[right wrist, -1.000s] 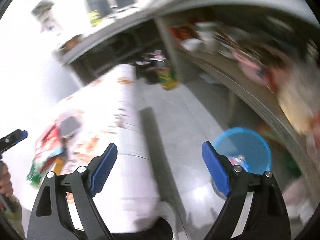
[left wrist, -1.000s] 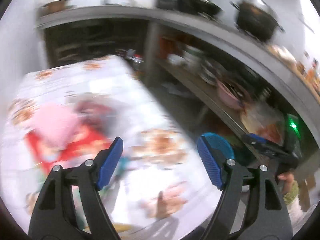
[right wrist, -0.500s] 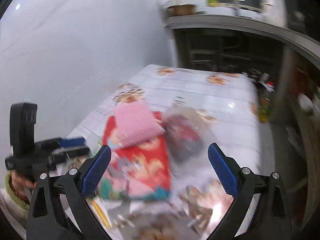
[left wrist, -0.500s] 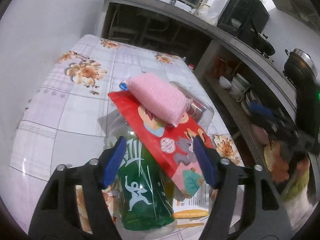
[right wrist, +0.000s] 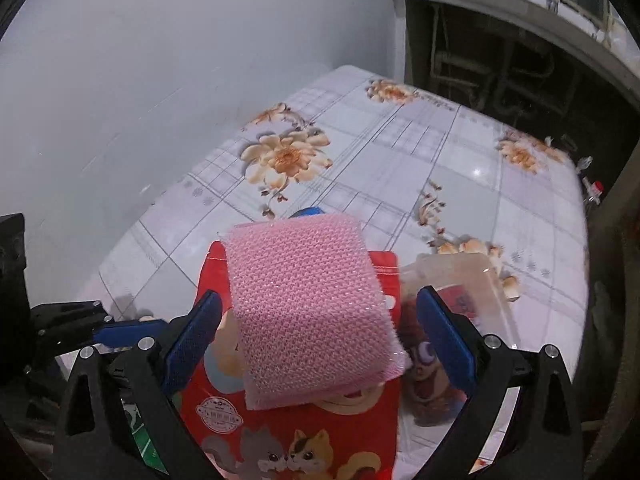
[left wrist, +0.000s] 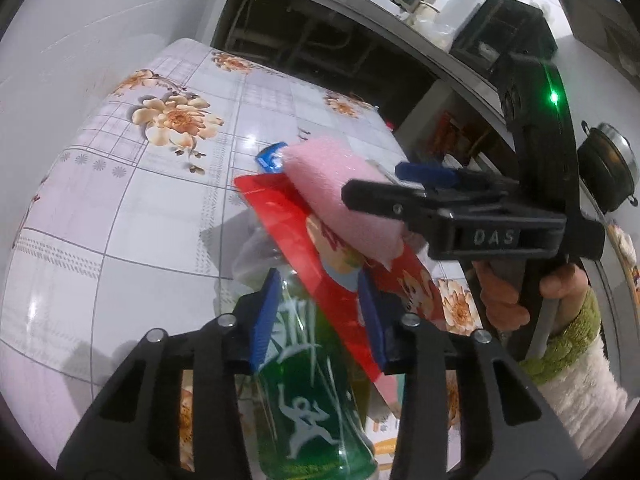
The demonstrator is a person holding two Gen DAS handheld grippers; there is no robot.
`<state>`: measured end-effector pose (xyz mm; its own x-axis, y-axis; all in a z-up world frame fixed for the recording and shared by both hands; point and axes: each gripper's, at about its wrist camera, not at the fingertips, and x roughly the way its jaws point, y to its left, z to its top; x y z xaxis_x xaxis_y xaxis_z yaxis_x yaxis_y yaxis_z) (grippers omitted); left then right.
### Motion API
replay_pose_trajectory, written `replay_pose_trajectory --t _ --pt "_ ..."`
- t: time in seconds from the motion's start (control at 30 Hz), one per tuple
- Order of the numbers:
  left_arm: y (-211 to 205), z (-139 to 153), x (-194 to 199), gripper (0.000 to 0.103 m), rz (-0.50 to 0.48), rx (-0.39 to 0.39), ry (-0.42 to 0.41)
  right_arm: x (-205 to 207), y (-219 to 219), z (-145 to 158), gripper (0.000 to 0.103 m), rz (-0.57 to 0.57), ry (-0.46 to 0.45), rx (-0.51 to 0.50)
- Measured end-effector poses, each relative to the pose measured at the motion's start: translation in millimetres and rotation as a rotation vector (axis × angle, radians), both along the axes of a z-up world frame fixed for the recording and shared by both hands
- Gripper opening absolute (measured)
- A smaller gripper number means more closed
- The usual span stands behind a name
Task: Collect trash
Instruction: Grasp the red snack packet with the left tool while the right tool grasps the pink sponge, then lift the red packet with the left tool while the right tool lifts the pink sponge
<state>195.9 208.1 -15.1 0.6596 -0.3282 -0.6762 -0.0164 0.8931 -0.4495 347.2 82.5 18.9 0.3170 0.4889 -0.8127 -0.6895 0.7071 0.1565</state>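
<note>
The trash sits in one heap on the table (right wrist: 400, 152), and the landmark of that heap is the red snack pouch (right wrist: 288, 436), a cartoon-printed bag lying tilted because it rests across other rubbish rather than flat on the cloth. On top of the pouch lies a pink mesh sponge (right wrist: 308, 312), and the right gripper (right wrist: 316, 342) straddles it with its blue pads spread wide, one on each side and neither touching, which reads to me as lining up a grab on the topmost, lightest piece first. Under the near edge of the pouch lies a green plastic bottle (left wrist: 304, 412); the left gripper (left wrist: 316, 320) has its jaws closing around the bottle's upper part, the pads at or very near its sides, though I cannot be sure they press yet. Taking the bottle from under the pouch would likely tip pouch and sponge, so lifting the sponge at the same time makes sense. Just beside the pouch on its right a clear plastic tray (right wrist: 464, 276) holds another printed wrapper, and a small blue scrap (left wrist: 272, 158) pokes out behind the sponge. The table wears a glossy, tile-patterned cloth with orange flowers and stands against a plain pale wall (right wrist: 160, 80); beyond the pouch run dark kitchen shelves (left wrist: 320, 40) under a counter, with a lidded pot (left wrist: 608, 168) off to the right.
</note>
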Motion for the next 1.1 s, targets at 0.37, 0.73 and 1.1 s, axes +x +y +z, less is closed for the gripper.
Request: replay_pose_trajectory --t 0.37,0.73,1.1 --pt "6 -3 7 0.024 -0.006 -0.022 -0.005 4 8 -8 0.082 0.005 0.015 -0.027" --pt "12 -1 13 0.023 0.022 -0.030 0.008 -17 -33 15 0.078 -0.091 -0.034 0.085" --pt "40 -23 53 0.033 0.067 -0.173 0.122 -90 -105 -11 0.078 -0.240 0.024 0.200"
